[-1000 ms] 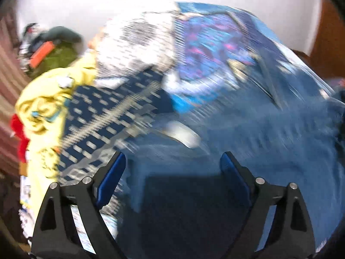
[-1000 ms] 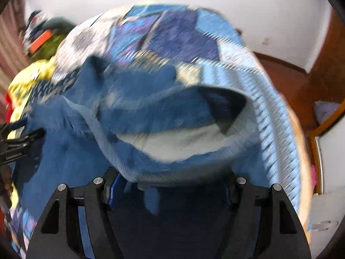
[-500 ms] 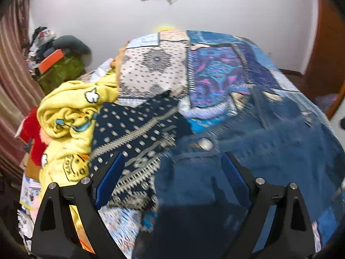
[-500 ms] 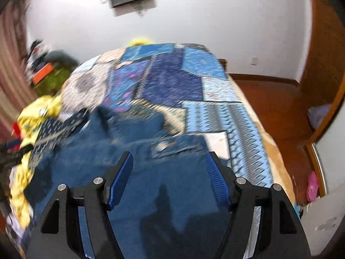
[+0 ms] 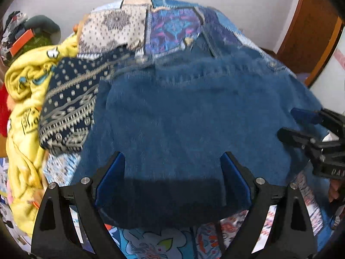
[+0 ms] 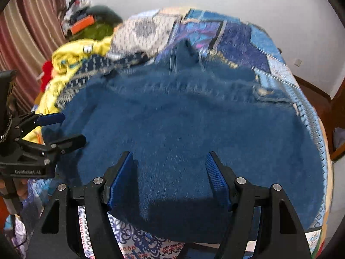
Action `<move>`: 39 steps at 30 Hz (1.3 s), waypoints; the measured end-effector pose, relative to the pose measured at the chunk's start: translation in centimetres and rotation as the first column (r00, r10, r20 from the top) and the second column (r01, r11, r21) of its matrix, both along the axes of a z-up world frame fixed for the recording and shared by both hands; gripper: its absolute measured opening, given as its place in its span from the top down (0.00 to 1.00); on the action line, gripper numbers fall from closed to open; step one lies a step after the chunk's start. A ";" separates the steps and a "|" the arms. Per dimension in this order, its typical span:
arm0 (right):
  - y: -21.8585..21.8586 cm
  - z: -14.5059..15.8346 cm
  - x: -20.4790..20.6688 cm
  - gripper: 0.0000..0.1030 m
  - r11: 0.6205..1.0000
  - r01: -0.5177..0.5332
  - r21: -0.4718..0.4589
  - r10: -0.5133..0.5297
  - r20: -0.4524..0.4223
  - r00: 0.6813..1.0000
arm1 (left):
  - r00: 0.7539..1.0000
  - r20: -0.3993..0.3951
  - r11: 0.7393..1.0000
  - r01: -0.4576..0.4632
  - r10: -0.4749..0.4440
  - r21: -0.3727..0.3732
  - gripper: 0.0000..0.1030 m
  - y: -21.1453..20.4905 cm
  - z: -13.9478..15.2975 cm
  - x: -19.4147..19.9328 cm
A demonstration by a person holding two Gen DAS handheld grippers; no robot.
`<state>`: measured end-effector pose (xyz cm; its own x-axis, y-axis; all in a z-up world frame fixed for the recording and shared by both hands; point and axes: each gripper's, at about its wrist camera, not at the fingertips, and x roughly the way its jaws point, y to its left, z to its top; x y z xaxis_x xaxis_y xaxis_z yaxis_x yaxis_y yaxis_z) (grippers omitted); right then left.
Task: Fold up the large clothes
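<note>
A pair of blue jeans [image 5: 183,112] lies spread across the patchwork bedspread [image 5: 172,28]; it fills the middle of the right wrist view [image 6: 194,125], with the waist button [image 6: 262,91] at the far right. My left gripper [image 5: 172,170] is open just above the near edge of the denim, holding nothing. My right gripper [image 6: 169,172] is open above the same near edge, to the right. Each gripper shows in the other's view, the right [image 5: 301,125] and the left [image 6: 62,129], both open.
A dark blue patterned garment [image 5: 71,108] and a yellow printed one [image 5: 23,90] are heaped on the bed's left side. A cluttered green pile [image 6: 94,28] stands by the far wall. A striped curtain [image 6: 25,38] hangs left; wooden furniture [image 5: 308,26] stands right.
The jeans were up and moving a second ago; now they lie flat on the bed. Both grippers have dropped closer to the denim's near edge and stay open.
</note>
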<state>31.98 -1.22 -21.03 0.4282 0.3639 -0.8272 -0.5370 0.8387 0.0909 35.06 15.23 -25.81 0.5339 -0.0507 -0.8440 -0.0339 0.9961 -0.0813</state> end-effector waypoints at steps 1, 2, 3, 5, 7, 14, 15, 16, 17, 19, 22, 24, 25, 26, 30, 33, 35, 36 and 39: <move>-0.2 -0.4 0.1 0.35 1.000 0.002 -0.010 -0.002 -0.010 1.000 | 1.000 0.003 1.000 -0.001 0.001 -0.012 0.10 0.2 -0.2 -0.2; -0.6 -0.5 0.3 0.34 1.000 -0.001 0.001 0.001 -0.019 1.000 | 1.000 0.010 1.000 -0.008 0.008 -0.027 0.10 0.7 -0.3 -0.5; -1.0 -0.5 0.4 0.31 1.000 -0.002 0.017 0.002 -0.027 1.000 | 1.000 0.012 0.999 -0.018 0.018 -0.026 0.10 1.0 -0.3 -0.6; -2.2 -0.3 0.5 0.28 0.999 0.019 0.028 -0.018 -0.031 0.999 | 0.999 0.014 0.999 -0.048 0.047 0.015 0.10 1.9 -0.1 -1.1; -3.1 -0.2 0.6 0.28 0.999 0.038 0.011 -0.037 -0.011 0.999 | 0.998 0.016 0.998 -0.067 0.066 0.018 0.10 3.1 -0.1 -1.6; -9.2 -0.3 1.3 0.28 0.984 0.173 -0.037 -0.174 0.003 0.985 | 0.983 -0.012 0.983 -0.182 0.183 0.039 0.10 7.6 -0.6 -4.1; -10.3 -0.1 1.3 0.28 0.982 0.189 -0.019 -0.189 0.003 0.982 | 0.979 -0.020 0.979 -0.200 0.201 0.030 0.10 8.3 -0.7 -4.5; -11.1 0.1 1.2 0.28 0.978 0.209 -0.019 -0.208 0.011 0.978 | 0.978 -0.020 0.978 -0.209 0.210 0.023 0.10 8.7 -0.8 -4.8; -11.8 0.4 1.1 0.28 0.977 0.214 -0.014 -0.214 0.013 0.977 | 0.975 -0.016 0.975 -0.221 0.221 0.016 0.10 9.2 -0.7 -5.3; -12.6 1.0 0.9 0.28 0.979 0.202 0.020 -0.202 0.002 0.979 | 0.965 -0.012 0.963 -0.260 0.261 0.071 0.10 9.7 -0.6 -5.9; -12.9 1.5 0.4 0.28 0.966 0.251 -0.069 -0.247 0.065 0.967 | 0.961 -0.007 0.958 -0.276 0.277 0.077 0.10 10.3 -0.6 -6.5; -13.4 1.2 0.2 0.28 0.954 0.271 -0.133 -0.260 0.092 0.961 | 0.953 -0.013 0.952 -0.302 0.303 0.052 0.10 10.9 -0.5 -7.0; -14.0 0.9 0.1 0.27 0.951 0.278 -0.138 -0.268 0.083 0.960 | 0.951 -0.012 0.949 -0.309 0.310 0.059 0.10 11.1 -0.4 -7.2; -14.8 0.6 0.1 0.27 0.953 0.281 -0.116 -0.275 0.058 0.960 | 0.949 -0.010 0.947 -0.314 0.315 0.065 0.10 11.1 -0.3 -7.3; -17.3 0.5 0.0 0.25 0.946 0.324 0.006 -0.324 -0.039 0.945 | 0.944 0.008 0.943 -0.330 0.330 0.052 0.10 11.0 0.5 -8.4; -18.0 1.1 -0.5 0.25 0.928 0.371 0.015 -0.371 -0.027 0.928 | 0.946 0.009 0.946 -0.323 0.323 -0.025 0.10 10.7 1.0 -9.0; -18.2 1.5 -0.7 0.25 0.915 0.403 -0.017 -0.403 0.001 0.915 | 0.951 -0.006 0.945 -0.309 0.310 -0.107 0.10 10.0 1.0 -9.3; -18.3 1.7 -0.8 0.25 0.911 0.411 -0.026 -0.410 0.010 0.912 | 0.953 -0.015 0.942 -0.303 0.304 -0.143 0.10 9.7 0.9 -9.3; -18.5 2.7 -1.1 0.25 0.912 0.410 -0.018 -0.410 0.030 0.912 | 0.959 -0.044 0.924 -0.281 0.280 -0.259 0.10 8.7 0.3 -9.0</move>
<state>30.89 -19.72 -18.35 0.5560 0.1329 -0.8205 -0.1474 0.9873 0.0601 26.08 23.93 -25.48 0.5530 -0.1179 -0.8248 -0.3103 0.8896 -0.3353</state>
